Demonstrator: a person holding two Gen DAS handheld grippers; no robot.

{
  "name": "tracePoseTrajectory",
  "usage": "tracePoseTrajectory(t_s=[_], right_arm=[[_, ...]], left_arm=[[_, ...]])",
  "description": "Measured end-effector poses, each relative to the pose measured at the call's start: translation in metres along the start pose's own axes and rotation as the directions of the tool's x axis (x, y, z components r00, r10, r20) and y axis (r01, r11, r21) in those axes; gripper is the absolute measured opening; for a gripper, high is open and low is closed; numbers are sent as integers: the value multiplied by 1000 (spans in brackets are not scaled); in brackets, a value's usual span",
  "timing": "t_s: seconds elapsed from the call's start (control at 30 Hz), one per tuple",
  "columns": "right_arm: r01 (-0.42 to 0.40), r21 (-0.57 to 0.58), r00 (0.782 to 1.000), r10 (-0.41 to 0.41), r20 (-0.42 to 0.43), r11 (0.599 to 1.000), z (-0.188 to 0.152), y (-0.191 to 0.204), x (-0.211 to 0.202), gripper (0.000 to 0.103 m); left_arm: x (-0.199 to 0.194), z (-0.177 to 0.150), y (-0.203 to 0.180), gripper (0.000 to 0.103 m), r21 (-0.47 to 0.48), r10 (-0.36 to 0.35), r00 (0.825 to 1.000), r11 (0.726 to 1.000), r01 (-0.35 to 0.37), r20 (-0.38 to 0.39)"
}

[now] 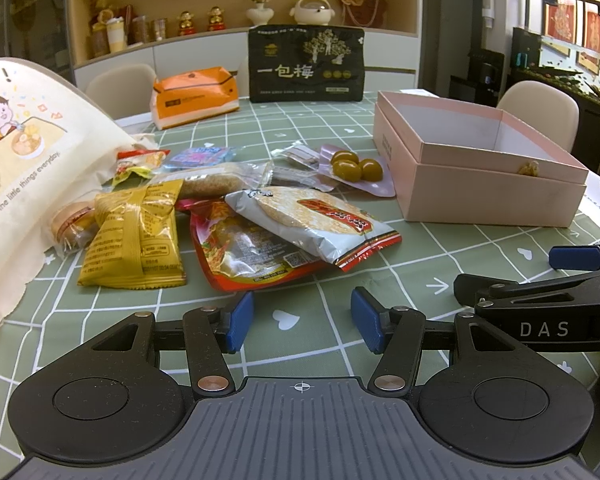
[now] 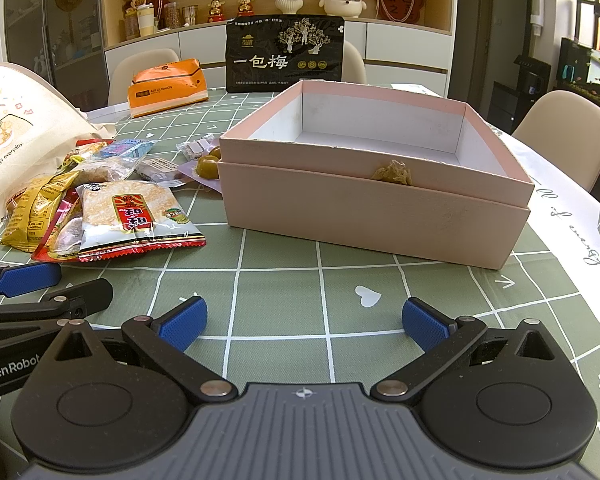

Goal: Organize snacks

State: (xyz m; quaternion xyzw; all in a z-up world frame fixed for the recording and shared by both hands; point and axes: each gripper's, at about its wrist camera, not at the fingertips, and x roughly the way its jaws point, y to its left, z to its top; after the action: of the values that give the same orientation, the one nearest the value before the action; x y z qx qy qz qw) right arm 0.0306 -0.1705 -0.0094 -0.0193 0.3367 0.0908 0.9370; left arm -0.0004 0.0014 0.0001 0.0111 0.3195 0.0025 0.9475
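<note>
Cloth bag cropped at left edge

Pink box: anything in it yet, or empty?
Empty as far as visible. The pink box is open-topped and shows bare white walls and floor; its near floor is hidden by the front wall. Snacks lie outside it.

Both cams sit low over the table, angled down and forward; left faces the snack pile, right the pink box; both views share both.

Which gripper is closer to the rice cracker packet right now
Left. The left gripper, open, sits just in front of the rice cracker packet. The right gripper, also open, is off to the packet's right, facing the pink box.
</note>
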Motion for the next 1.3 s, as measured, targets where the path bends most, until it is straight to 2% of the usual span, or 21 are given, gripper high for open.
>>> tracePoseTrajectory(t_s=[0.5,0.63,0.77,0.87,0.9,0.93,1.0,1.03,1.07,1.1,1.17,1.2,1.23,1.27,1.3], right_arm=[[0,0,1000,0,0,1000,0,-1,-2,103],[-11,-11,1000,11,-9,1000,2,-2,-4,103],[-124,-107,986,110,-129,987,14,-13,-1,103],[-219,-185,956,172,-238,958,32,-17,9,102],[-268,-214,934,199,-295,939,40,-19,12,98],[-273,-216,932,201,-301,937,43,-22,9,84],[-220,-233,965,176,-193,947,58,-35,-11,82],[-160,-238,986,142,-90,958,69,-46,-24,85],[-81,-225,996,85,11,971,78,-57,-34,92],[26,-190,993,-5,114,981,88,-69,-40,96],[188,-123,967,-162,199,974,102,-87,-34,100],[243,-96,957,-223,186,965,109,-95,-22,100],[249,-88,962,-236,138,965,114,-101,-8,99],[219,-78,974,-213,75,973,117,-106,6,94],[156,-51,988,-156,4,986,120,-111,21,90]], left_arm=[[0,0,0,62,1,3,1000,1000,-3,0],[-1,0,0,62,-13,29,1000,999,-29,-1],[-4,-2,2,57,-86,68,998,994,-68,-3],[-9,4,4,56,-162,39,999,986,-40,-12],[-13,9,7,56,-187,24,1000,982,-25,-5],[-16,13,8,56,-199,18,1000,980,-17,5],[-25,27,15,56,-207,23,999,978,-12,49],[-28,36,20,56,-207,34,997,978,-18,71],[-29,47,29,56,-212,43,995,977,-23,87],[-26,58,39,56,-227,50,995,973,-29,90],[-16,79,61,56,-281,71,995,958,-48,74],[-8,89,74,56,-314,79,996,948,-60,48],[-2,98,84,55,-336,77,997,940,-65,22],[4,105,93,55,-347,69,998,936,-64,2],[10,112,100,55,-348,55,998,936,-54,-9]])
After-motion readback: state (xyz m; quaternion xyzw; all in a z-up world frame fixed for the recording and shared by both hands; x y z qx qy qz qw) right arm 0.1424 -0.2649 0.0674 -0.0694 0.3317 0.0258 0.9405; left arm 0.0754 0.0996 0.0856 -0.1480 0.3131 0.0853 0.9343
